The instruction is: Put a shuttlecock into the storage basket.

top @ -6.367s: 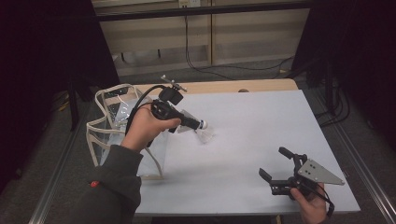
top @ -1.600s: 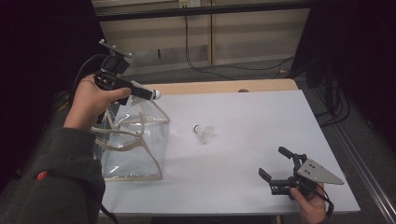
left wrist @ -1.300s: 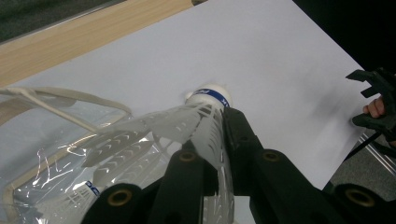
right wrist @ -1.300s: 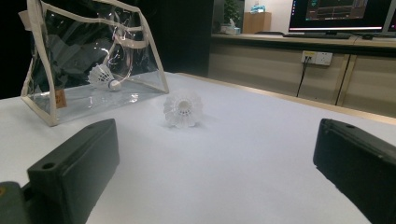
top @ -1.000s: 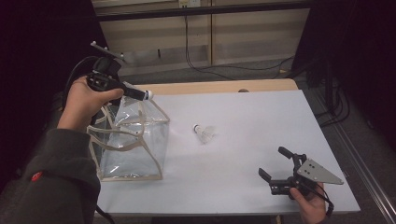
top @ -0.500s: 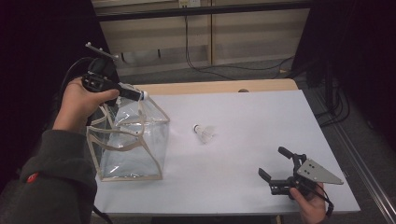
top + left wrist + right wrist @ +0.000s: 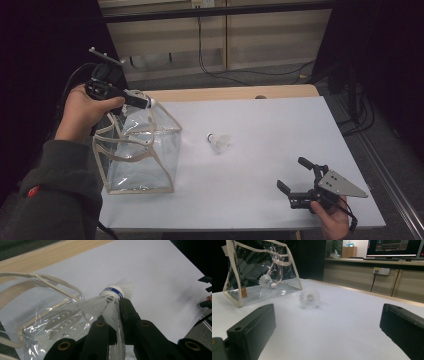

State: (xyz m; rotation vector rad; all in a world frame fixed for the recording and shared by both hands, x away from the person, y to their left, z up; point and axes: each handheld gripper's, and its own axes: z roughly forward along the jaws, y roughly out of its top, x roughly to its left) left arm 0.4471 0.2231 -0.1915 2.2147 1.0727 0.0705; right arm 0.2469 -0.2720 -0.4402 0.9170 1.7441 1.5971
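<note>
Over by the table's (image 7: 260, 130) left edge, the left gripper (image 7: 145, 102) is clamped on a shuttlecock (image 7: 110, 306), jaws pinched onto its skirt with the cork nose poking out ahead. It's poised right above the open mouth of the clear bag (image 7: 137, 155), which stands upright near the front-left corner, handles splayed so the top gapes, seemingly ready for a straight drop. Seen through the bag's wall in the right gripper view, a shuttlecock lies on the bottom. Mid-table, a second loose shuttlecock (image 7: 219, 142) lies on its side, well apart from the bag, likely the next pick. Near the front-right corner, the right gripper (image 7: 300, 180) sits low with jaws spread wide, holding nothing, apparently waiting its turn.
</note>
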